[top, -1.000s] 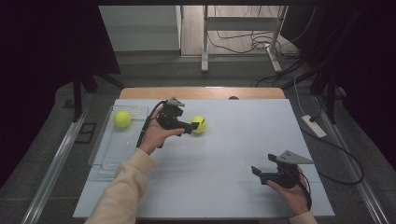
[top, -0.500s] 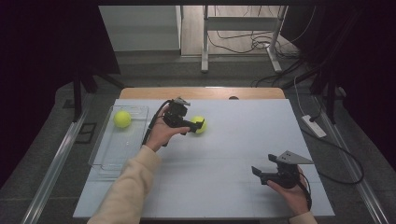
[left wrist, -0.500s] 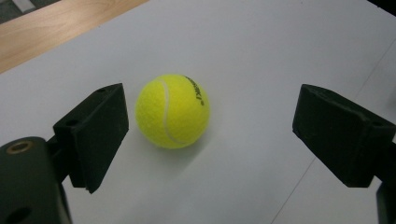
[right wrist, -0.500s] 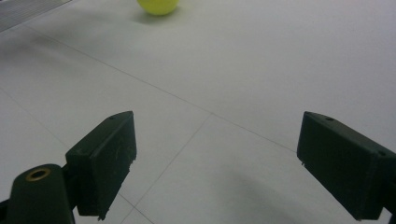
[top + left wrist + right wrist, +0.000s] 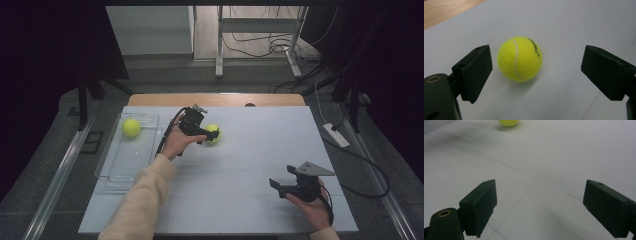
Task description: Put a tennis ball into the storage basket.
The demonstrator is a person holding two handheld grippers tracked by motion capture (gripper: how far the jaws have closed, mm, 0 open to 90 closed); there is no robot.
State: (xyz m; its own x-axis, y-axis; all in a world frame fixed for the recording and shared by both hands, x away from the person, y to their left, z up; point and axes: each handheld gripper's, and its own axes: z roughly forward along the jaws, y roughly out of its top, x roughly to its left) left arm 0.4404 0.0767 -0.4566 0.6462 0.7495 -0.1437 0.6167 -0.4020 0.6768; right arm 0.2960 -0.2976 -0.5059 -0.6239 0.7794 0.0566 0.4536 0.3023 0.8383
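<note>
Left gripper now nearer the tennis ball mid-desk, jaws just widening, apart around it, untouched. Right gripper unmoved, jaws apart, empty.

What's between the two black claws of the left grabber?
A yellow tennis ball sits on the white table between the open jaws of the left gripper, untouched, in the left gripper view.

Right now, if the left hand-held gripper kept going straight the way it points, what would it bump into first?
Most likely the tennis ball. It lies on the white table ahead of the left hand-held gripper, between its open jaws and nearer the left one.
</note>
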